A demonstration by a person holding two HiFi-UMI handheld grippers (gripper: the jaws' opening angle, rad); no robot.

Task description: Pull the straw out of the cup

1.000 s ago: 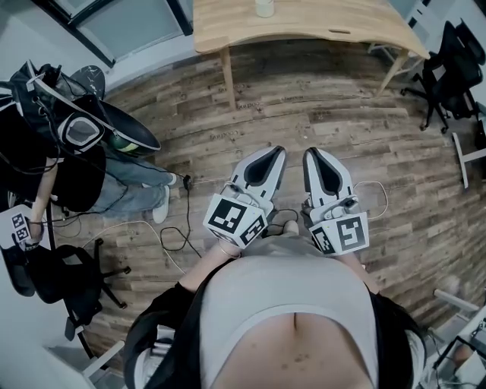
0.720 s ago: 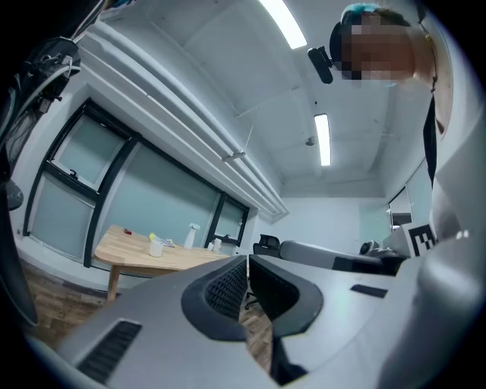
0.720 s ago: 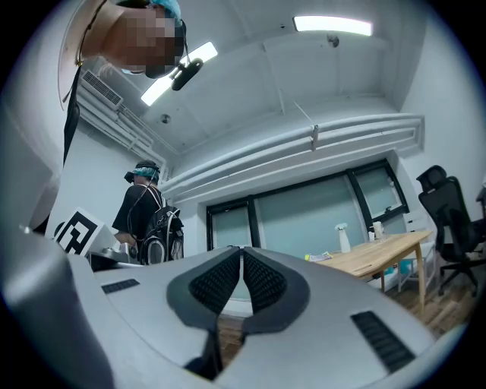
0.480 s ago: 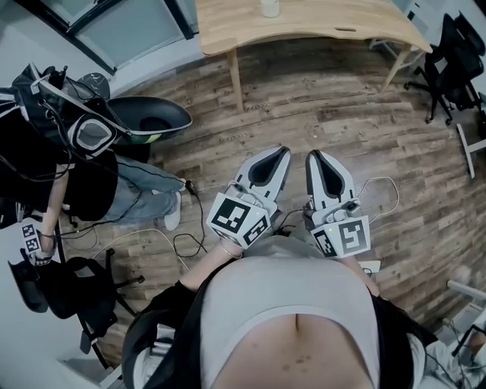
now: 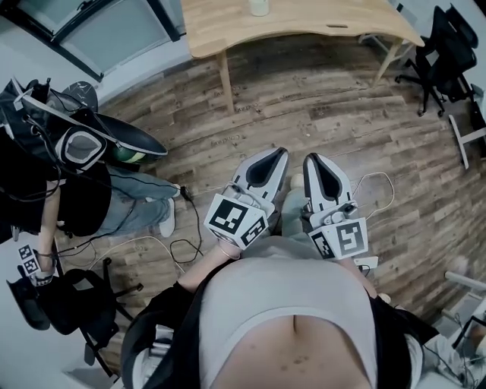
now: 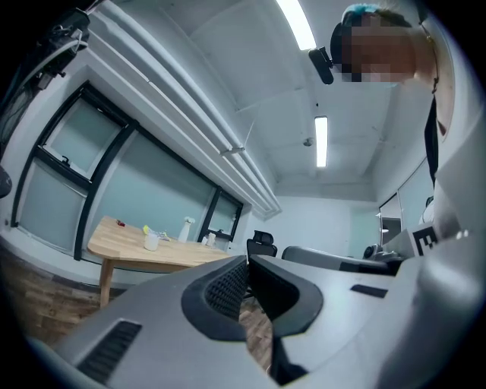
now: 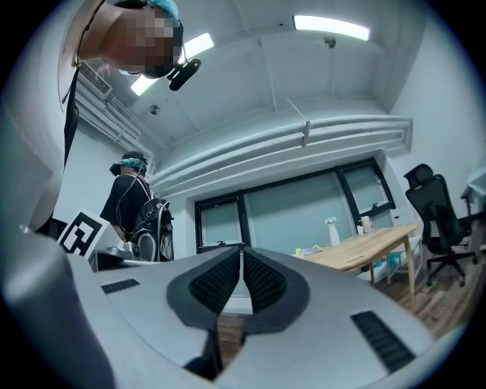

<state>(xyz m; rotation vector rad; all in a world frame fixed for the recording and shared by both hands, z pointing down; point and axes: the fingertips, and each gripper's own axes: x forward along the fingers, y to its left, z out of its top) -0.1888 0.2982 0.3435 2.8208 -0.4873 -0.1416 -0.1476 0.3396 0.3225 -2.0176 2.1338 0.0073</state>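
A pale cup stands on the wooden table at the far top of the head view. In the left gripper view the cup is small and distant, with a yellowish stick that may be the straw above it. My left gripper and right gripper are held side by side in front of my body, over the wooden floor and far from the table. Both are shut with nothing between the jaws, as each gripper view shows: left gripper, right gripper.
A person with a backpack stands at the left. Black office chairs are at the right and another chair at the lower left. Cables and a white power strip lie on the floor near my feet. A spray bottle stands on the table.
The table and floor slid right, then back left in the head view as I moved. Both grippers kept their place before my body and stayed shut.
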